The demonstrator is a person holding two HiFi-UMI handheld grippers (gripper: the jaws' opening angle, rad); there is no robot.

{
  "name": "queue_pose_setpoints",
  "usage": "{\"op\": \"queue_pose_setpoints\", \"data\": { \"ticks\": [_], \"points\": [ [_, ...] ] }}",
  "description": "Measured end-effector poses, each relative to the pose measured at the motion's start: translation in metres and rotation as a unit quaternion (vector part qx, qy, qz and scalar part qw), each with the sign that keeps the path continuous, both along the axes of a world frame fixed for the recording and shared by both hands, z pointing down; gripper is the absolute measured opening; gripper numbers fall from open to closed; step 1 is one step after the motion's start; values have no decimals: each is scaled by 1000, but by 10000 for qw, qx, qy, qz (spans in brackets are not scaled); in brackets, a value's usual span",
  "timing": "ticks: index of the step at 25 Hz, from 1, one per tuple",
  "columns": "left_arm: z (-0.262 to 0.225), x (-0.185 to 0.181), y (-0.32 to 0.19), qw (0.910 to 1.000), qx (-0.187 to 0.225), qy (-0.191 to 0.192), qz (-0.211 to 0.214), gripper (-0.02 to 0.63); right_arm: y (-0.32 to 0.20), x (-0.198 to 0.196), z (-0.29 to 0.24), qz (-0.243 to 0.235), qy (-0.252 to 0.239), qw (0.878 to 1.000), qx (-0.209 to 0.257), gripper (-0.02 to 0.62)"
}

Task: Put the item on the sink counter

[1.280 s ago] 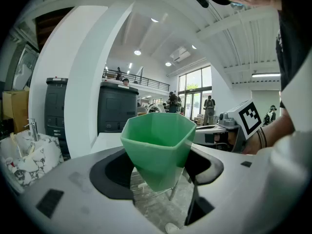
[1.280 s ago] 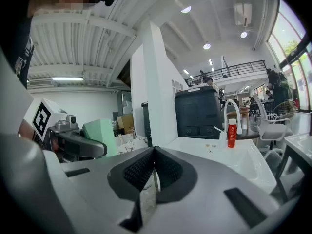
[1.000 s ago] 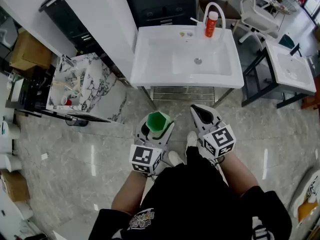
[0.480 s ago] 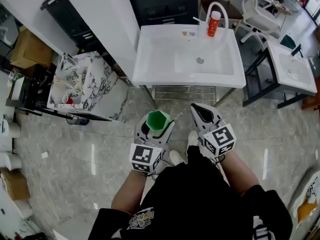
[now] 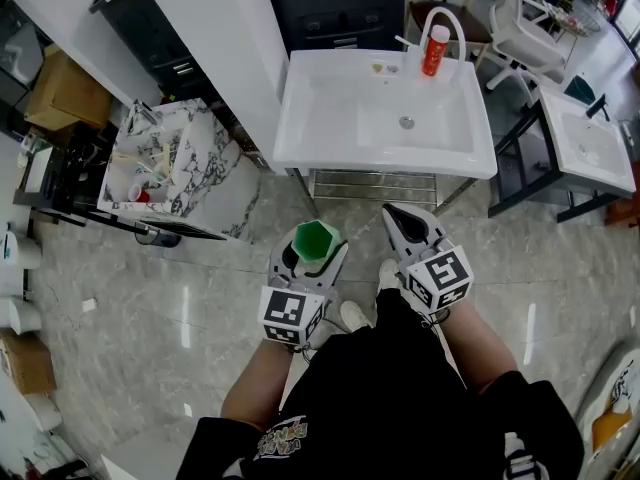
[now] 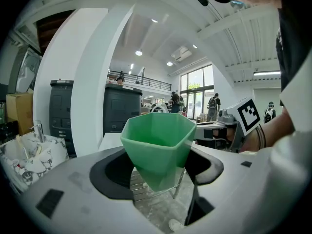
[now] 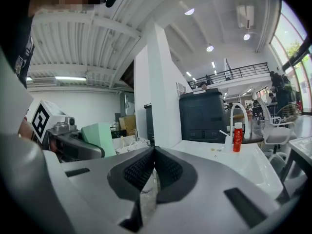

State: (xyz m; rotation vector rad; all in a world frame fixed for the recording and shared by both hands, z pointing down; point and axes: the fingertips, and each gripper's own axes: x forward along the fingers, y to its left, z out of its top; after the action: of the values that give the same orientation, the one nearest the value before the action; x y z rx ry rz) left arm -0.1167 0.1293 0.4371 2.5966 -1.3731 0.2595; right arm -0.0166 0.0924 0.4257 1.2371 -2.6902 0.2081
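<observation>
A green faceted cup (image 5: 317, 240) (image 6: 158, 143) sits upright between the jaws of my left gripper (image 5: 310, 255) (image 6: 158, 172), which is shut on it. I hold it over the marble floor, in front of the white sink counter (image 5: 310, 118) (image 7: 195, 147). My right gripper (image 5: 405, 228) (image 7: 155, 165) is beside it on the right, shut with nothing between its ridged pads. The green cup (image 7: 100, 136) also shows at the left of the right gripper view.
On the counter's back edge stand a red bottle (image 5: 433, 50) (image 7: 237, 136) and a white curved tap (image 5: 450, 23). A marble-patterned basin (image 5: 170, 168) with loose items lies left of the sink. A second white sink (image 5: 588, 143) and a chair (image 5: 530, 28) are to the right.
The view has shifted slightly; the sink counter sits a little farther right and lower in the head view. Both grippers keep their pose and the cup stays held.
</observation>
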Motion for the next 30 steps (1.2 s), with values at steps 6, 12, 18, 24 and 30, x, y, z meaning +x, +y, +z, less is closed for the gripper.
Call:
{"op": "queue_pose_setpoints", "data": {
  "ticks": [6,12,18,24,30],
  "points": [
    [2,-8,-4,9999,-24,-52,-128,304,-10,-6,2,-70,-57,10000,11,54],
    [1,-9,-15,9996,-9,-77,-272,304,-27,-6,2,-165,-103,9998,37,54],
    [1,1,-37,9993,-38,-104,-368,304,-55,4,1,-233,-129,9996,33,54],
    [3,6,-62,9986,-75,-92,-520,304,-83,10,4,-332,-133,9994,-31,54],
    [9,14,-95,9979,-158,-64,-622,304,-121,16,9,-424,-106,9990,-92,54]
  ]
}}
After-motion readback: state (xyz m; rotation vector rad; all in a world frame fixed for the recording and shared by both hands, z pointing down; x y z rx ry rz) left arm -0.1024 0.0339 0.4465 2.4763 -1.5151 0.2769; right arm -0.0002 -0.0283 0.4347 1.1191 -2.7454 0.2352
